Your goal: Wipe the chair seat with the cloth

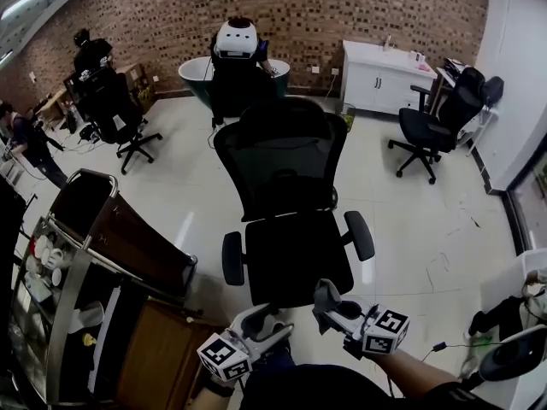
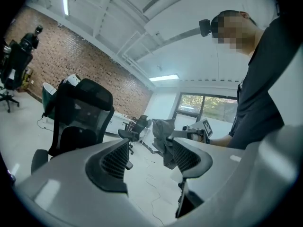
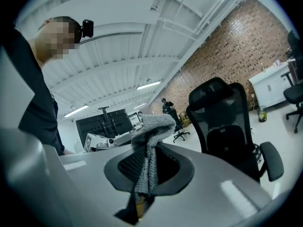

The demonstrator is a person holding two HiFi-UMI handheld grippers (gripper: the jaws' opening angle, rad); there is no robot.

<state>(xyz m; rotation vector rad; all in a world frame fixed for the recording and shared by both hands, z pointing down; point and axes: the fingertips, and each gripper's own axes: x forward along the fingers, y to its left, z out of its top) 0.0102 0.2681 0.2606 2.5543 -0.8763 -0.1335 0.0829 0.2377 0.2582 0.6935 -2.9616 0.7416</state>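
A black mesh office chair (image 1: 291, 186) stands right in front of me, its seat (image 1: 295, 259) bare. My right gripper (image 1: 329, 304) hovers just before the seat's front edge, shut on a grey knitted cloth (image 1: 324, 294). In the right gripper view the cloth (image 3: 150, 136) bunches up above the closed jaws of the right gripper (image 3: 149, 167), with the chair (image 3: 227, 126) beyond. My left gripper (image 1: 269, 321) is beside it, lower left, open and empty. In the left gripper view, the left gripper (image 2: 149, 157) faces the cloth (image 2: 163, 136) and the chair (image 2: 78, 119).
A metal cart (image 1: 51, 263) with cups and a brown cabinet (image 1: 162, 348) stand close on the left. Other office chairs (image 1: 432, 131) (image 1: 120, 118) stand right and back left. A white cabinet (image 1: 385, 79), a green tub (image 1: 195, 73) and people line the brick wall.
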